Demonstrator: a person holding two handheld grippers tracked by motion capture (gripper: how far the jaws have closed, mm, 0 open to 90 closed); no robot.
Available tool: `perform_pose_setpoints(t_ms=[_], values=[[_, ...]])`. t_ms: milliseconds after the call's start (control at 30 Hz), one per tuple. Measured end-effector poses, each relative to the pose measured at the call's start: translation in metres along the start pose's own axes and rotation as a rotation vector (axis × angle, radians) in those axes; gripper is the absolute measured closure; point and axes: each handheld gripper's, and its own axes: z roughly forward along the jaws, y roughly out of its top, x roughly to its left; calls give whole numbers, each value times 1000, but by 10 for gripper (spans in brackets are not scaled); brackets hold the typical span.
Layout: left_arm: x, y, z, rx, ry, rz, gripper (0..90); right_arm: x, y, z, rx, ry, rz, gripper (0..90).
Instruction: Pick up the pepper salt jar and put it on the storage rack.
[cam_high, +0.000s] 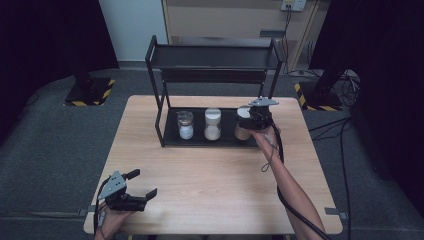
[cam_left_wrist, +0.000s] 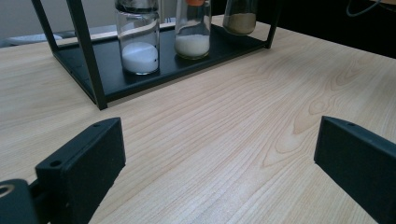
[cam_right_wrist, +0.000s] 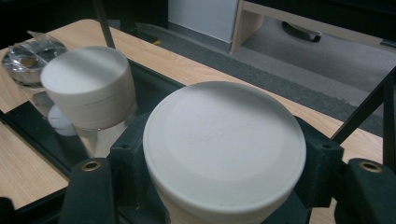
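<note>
There, on the lower tray of a black two-tier rack (cam_high: 165, 85) at the far side of the wooden table (cam_high: 210, 175), three jars were lined up. The rightmost jar (cam_high: 243, 125), white-lidded and holding a brownish powder, was pinched just below its lid between the jaws of the right gripper (cam_high: 249, 119). The middle jar (cam_high: 212, 124), also white-lidded, was partly filled with an off-white powder, and the left jar (cam_high: 185, 125), with a clear glass lid, held a small mound of bright white powder.

In the right gripper view the lid (cam_right_wrist: 224, 144) of the gripped jar was seen from above, clamped on both sides. In the left gripper view the contents were seen from the side, low in each glass.

The right forearm was stretched forward across the table to the rack. The left gripper (cam_high: 141, 183) was held at the near left corner, its jaws spread wide over bare wood.
</note>
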Motion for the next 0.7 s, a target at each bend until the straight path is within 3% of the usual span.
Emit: perform_pose_setpoints(t_ms=[700], values=[[0, 0, 0, 1, -1, 4, 10, -1, -10, 19, 24, -29, 23, 334]])
